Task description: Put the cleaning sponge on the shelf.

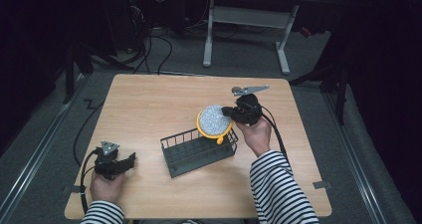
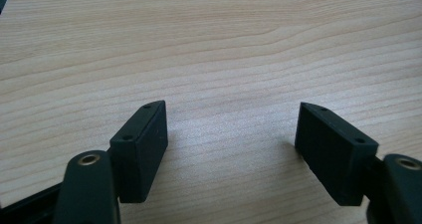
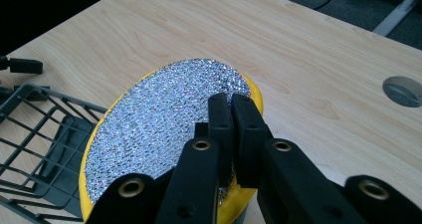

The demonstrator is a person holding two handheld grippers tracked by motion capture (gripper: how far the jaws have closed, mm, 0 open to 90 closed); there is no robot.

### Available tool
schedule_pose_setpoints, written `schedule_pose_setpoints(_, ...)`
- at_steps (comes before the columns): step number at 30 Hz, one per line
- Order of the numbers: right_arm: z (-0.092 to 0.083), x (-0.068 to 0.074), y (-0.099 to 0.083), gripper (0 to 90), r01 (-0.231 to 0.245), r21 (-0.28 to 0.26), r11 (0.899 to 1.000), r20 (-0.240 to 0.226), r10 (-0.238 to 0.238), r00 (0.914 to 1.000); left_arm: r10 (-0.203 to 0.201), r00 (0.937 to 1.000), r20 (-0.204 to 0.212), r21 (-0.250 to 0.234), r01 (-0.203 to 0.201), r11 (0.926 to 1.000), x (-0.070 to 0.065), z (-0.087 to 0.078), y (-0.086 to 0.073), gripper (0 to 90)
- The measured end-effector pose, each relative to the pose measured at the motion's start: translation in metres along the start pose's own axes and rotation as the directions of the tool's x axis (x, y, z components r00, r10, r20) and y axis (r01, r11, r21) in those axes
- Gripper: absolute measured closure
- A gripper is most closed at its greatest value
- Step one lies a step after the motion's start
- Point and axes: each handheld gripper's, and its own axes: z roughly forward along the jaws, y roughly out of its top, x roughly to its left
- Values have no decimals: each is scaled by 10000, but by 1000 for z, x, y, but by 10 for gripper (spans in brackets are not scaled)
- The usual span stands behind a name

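You look to be carrying the scrubber (image 1: 214, 120) to the wire basket (image 1: 198, 152), so keep the right gripper (image 1: 238, 112) pinched firmly on the pad's edge and bring it squarely over the basket's opening before you lower it. Tip the pad so its flat face clears the near rim instead of catching on the wires, and release only once it is down inside.

In the right gripper view, the 2 jaws are closed together on the rim of the scrubber (image 3: 164, 124), a yellow pad with a silver mesh face, which hangs over the basket (image 3: 35, 144) at that corner.

Your left gripper (image 1: 121, 165) rests near the table's (image 1: 164, 99) front left, well apart from the basket, its jaws spread wide with nothing between them.
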Motion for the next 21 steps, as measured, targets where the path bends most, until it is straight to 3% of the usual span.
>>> schedule_pose_setpoints(10,7,3,-15,878,524,12,9986,42,-524,9986,46,10000,-57,14,-46,10000,-1,0,0,295)
schedule_pose_setpoints(21,3,17,-14,878,1166,-324,9927,314,-1156,9928,60,10000,-65,24,-60,10000,-1,0,0,295)
